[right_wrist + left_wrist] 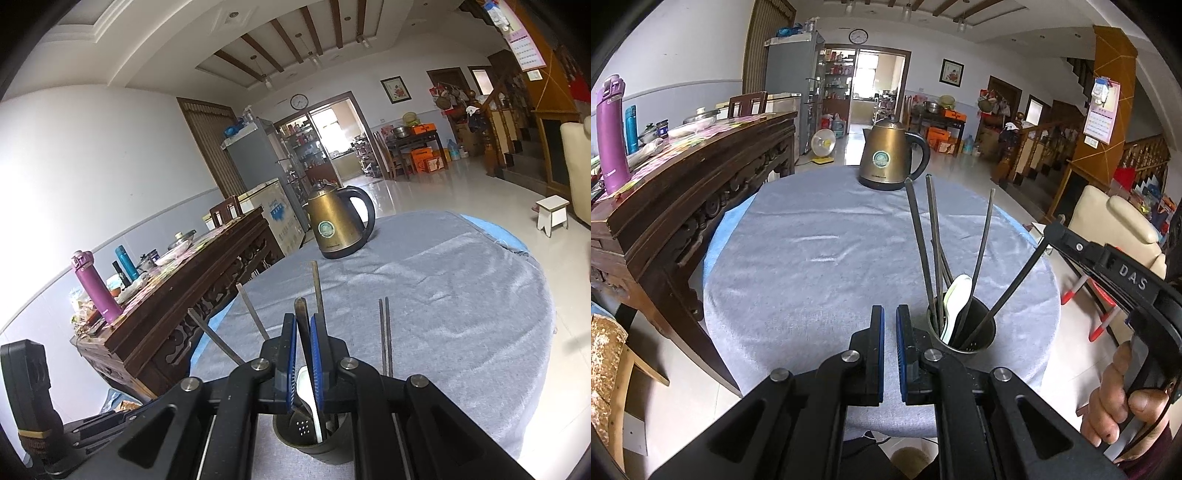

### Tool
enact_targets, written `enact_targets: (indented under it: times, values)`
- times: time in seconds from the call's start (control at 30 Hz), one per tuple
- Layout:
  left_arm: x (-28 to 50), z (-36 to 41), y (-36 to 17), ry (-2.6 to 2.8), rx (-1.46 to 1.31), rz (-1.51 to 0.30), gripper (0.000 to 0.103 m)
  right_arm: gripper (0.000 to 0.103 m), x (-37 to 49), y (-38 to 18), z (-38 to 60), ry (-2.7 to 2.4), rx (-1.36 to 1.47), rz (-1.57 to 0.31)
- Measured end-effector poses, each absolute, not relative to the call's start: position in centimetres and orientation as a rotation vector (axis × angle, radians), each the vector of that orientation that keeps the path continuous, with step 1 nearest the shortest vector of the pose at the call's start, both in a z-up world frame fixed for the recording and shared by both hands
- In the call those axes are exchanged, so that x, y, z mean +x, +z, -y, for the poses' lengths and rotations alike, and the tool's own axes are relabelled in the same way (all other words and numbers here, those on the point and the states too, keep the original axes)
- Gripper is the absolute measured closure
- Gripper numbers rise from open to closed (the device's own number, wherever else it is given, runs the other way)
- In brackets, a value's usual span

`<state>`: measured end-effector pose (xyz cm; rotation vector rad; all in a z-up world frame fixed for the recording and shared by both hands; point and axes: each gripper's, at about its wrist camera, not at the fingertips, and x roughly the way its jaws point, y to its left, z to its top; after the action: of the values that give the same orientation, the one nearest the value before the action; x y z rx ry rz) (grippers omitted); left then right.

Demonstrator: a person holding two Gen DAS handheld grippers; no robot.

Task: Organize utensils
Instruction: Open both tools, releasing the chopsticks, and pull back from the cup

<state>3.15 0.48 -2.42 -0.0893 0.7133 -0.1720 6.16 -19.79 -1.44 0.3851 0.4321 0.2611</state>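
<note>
A dark utensil cup (962, 334) stands on the grey cloth of the round table (820, 266), holding several dark chopsticks (921, 243) and a white spoon (956, 299). My left gripper (890, 314) sits just left of the cup, its jaws nearly closed on nothing. My right gripper (1051, 236) comes in from the right and is shut on the top of one chopstick (1015, 280) that leans into the cup. In the right wrist view that chopstick (303, 328) sits between the blue pads of my right gripper (303, 325), above the cup (314, 439).
A brass electric kettle (892, 157) stands at the table's far edge. A carved wooden sideboard (687, 184) with a purple bottle (611, 136) and dishes runs along the left. A cream chair (1115, 221) is at the right.
</note>
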Motion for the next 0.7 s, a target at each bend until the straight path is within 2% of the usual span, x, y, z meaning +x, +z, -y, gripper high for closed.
enact_targets:
  times: [0.33,0.37,0.4,0.43,0.47,0.5,0.53,0.63,0.7]
  values:
    - [2.6,-0.7,-2.1,-0.136,-0.070,-0.703,0.097,0.092,6.8,-1.5,19.8,0.236,0.402,-0.447]
    - [2.6,-0.6,-2.1,-0.129,-0.064,-0.701,0.094,0.092,6.8,-1.5,19.9,0.230,0.403,-0.451]
    - [2.5,-0.6,-2.0,-0.117,-0.055,-0.699,0.087,0.092,6.8,-1.4,19.9,0.220,0.404,-0.456]
    - [2.5,-0.6,-2.0,-0.107,-0.051,-0.699,0.079,0.079,6.8,-1.4,20.1,0.216,0.408,-0.459]
    - [2.4,-0.7,-1.9,-0.095,-0.047,-0.697,0.060,0.068,6.7,-1.3,20.4,0.211,0.421,-0.460]
    - [2.5,-0.8,-1.8,-0.079,-0.043,-0.692,0.049,0.040,6.4,-1.2,20.8,0.207,0.439,-0.449]
    - [2.4,-1.0,-1.7,-0.060,-0.037,-0.680,0.048,0.027,6.0,-1.0,21.2,0.207,0.453,-0.421]
    - [2.2,-1.0,-1.4,-0.017,-0.013,-0.662,0.046,0.027,4.8,-0.1,22.3,0.191,0.446,-0.348]
    - [2.1,-1.1,-1.2,0.005,-0.010,-0.660,0.038,0.027,4.2,0.4,22.9,0.179,0.444,-0.328]
